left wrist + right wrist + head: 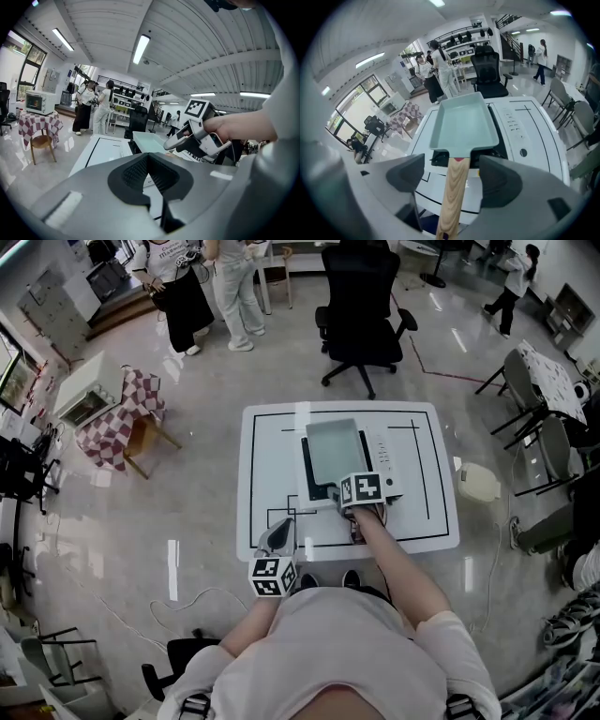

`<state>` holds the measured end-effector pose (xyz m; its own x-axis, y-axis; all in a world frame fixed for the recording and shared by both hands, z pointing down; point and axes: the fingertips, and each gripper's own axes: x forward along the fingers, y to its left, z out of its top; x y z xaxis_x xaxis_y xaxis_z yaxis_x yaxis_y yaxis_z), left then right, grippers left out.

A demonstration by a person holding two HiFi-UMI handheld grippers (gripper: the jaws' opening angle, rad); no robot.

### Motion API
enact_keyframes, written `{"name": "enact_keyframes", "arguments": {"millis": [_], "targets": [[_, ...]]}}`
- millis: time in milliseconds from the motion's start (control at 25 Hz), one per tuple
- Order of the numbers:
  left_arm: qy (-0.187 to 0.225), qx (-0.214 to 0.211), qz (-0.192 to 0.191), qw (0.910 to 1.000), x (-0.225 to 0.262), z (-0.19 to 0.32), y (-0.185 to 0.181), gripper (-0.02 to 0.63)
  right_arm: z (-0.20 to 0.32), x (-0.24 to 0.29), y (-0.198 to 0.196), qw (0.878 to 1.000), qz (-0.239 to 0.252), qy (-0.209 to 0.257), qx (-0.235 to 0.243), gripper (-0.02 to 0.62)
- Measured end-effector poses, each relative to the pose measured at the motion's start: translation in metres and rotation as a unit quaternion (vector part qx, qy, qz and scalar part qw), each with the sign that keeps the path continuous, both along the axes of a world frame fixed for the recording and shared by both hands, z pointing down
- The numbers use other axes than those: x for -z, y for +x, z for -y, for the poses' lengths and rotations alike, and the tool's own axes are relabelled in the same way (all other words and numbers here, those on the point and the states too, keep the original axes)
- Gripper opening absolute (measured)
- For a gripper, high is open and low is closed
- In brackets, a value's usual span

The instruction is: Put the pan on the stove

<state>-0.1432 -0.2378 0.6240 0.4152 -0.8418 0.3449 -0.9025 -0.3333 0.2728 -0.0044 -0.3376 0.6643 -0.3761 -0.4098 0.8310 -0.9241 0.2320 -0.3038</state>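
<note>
The place is an open lab or test hall. It has a polished floor (187, 484), an office chair (361, 310), a line-marked white table (272, 442) and equipment shelves (461, 35).

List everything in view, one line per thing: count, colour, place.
pan: one, pale green with a wooden handle, on the stove
stove: one, white with a black top, on the table
table: one, white with black lines, centre
office chair: one, black, beyond the table
toaster oven: one, white, far left on a checked cloth
people: three standing, at the far side of the room
left gripper: one, grey, at the near table edge, fingers shut, empty
right gripper: one, grey, fingers open either side of the handle, not touching it
</note>
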Motion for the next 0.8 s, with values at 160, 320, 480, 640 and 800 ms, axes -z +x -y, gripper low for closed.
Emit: {"name": "enact_keyframes", "arguments": {"millis": [160, 320, 480, 640, 800], "targets": [[0.008, 0.004, 0.004, 0.9999, 0.005, 0.002, -0.003, 0.011, -0.01, 0.04, 0.003, 0.998, 0.037, 0.054, -0.001, 0.33], [0.019, 0.015, -0.009, 0.9997, 0.021, 0.005, -0.006, 0.011, -0.011, 0.101, 0.006, 0.979, 0.079, 0.186, 0.005, 0.33], [0.049, 0.022, -0.016, 0.9984, 0.05, 0.009, -0.008, 0.011, -0.023, 0.174, 0.008, 0.93, 0.115, 0.349, 0.026, 0.322], [0.09, 0.021, -0.005, 0.9957, 0.08, 0.011, -0.006, 0.011, -0.041, 0.221, 0.027, 0.882, 0.074, 0.465, 0.012, 0.158], [0.126, 0.019, 0.006, 0.9918, 0.103, 0.011, -0.004, 0.011, -0.064, 0.261, 0.044, 0.832, 0.078, 0.549, -0.005, 0.012]]}}
